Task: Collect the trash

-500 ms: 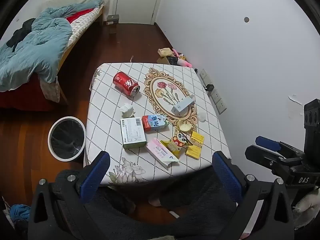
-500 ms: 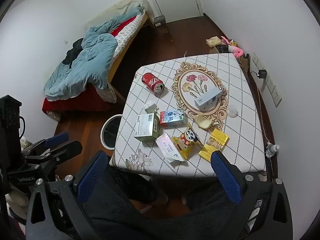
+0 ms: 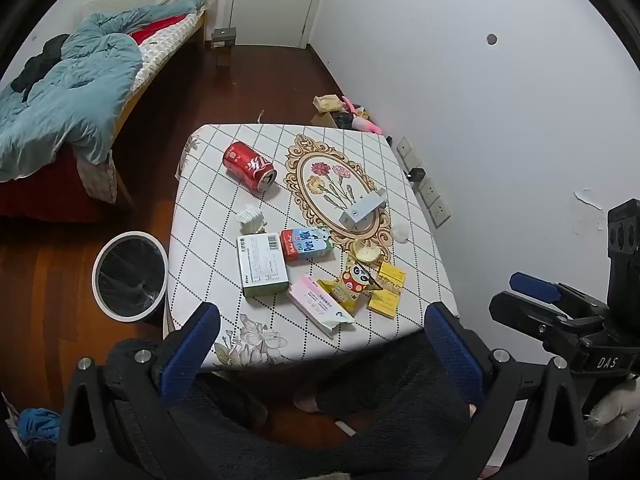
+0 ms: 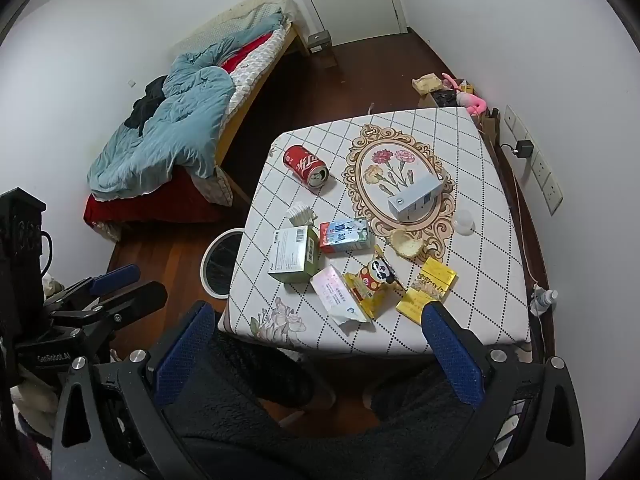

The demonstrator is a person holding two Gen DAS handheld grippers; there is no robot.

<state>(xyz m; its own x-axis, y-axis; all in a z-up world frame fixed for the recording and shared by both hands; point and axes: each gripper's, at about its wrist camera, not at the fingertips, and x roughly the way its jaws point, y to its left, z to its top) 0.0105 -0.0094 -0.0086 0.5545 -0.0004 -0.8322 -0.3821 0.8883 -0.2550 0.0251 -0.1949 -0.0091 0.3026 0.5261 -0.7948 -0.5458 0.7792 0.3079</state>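
Observation:
Trash lies on the white checked table [image 3: 208, 216]: a red cola can [image 3: 249, 165] on its side, a crumpled tissue [image 3: 251, 219], a green-and-white box [image 3: 262, 263], a milk carton [image 3: 306, 243], a pink packet [image 3: 320, 305], yellow snack wrappers [image 3: 386, 290] and a grey box [image 3: 362, 210]. The same items show in the right wrist view: can [image 4: 306, 165], milk carton [image 4: 344, 235]. A white bin [image 3: 130, 276] with a black liner stands on the floor left of the table. My left gripper [image 3: 318, 344] and right gripper [image 4: 320, 344] are open and empty, high above the table's near edge.
A bed [image 3: 72, 108] with a blue duvet stands at the left. A door [image 3: 276, 0] is at the far wall. Clutter [image 3: 344, 114] lies on the floor behind the table. Wall sockets [image 3: 430, 192] are to the right. The person's legs [image 3: 320, 396] are below.
Both views have tilted slightly, so the table sits a little lower in frame. Nothing on the table has moved. Both grippers stay open.

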